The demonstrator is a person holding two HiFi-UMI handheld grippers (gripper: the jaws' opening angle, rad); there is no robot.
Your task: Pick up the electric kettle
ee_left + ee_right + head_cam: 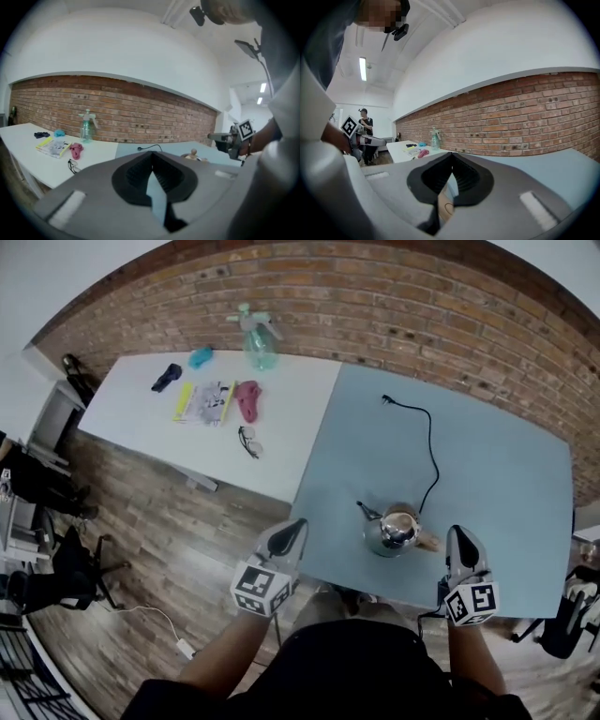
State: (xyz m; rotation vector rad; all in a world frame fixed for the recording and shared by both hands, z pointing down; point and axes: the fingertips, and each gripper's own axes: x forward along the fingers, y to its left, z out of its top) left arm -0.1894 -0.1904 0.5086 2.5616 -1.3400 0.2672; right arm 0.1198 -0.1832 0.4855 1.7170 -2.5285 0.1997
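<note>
Reaching in as they stand now looks like the main hazard: the left gripper (298, 525) and the right gripper (457, 533) both have their fingers pressed together on nothing, so neither could take hold of anything without first spreading. The electric kettle (392, 532) stands upright on the pale blue table (506, 484), between the two sets of fingertips. It is nearer the right ones, with its tan handle (427, 541) just beside them, though I cannot tell whether they touch. In the right gripper view a strip of that tan surface shows through the slit below the closed tips. A push from closed tips would probably shove or tip the kettle rather than grasp it, and it sits close to the table's near edge, so a shove back toward the person could send it off. Its polished, rounded body looks slippery, so I judge that pads closing on the metal instead of the handle would slide. The black cord (431, 446) trails away beyond the fingertips to a loose plug (385, 399). On a lift it could drag, snag, or pull the kettle askew. The left fingers hang outside the table's corner and might strike that edge when swinging inward.
</note>
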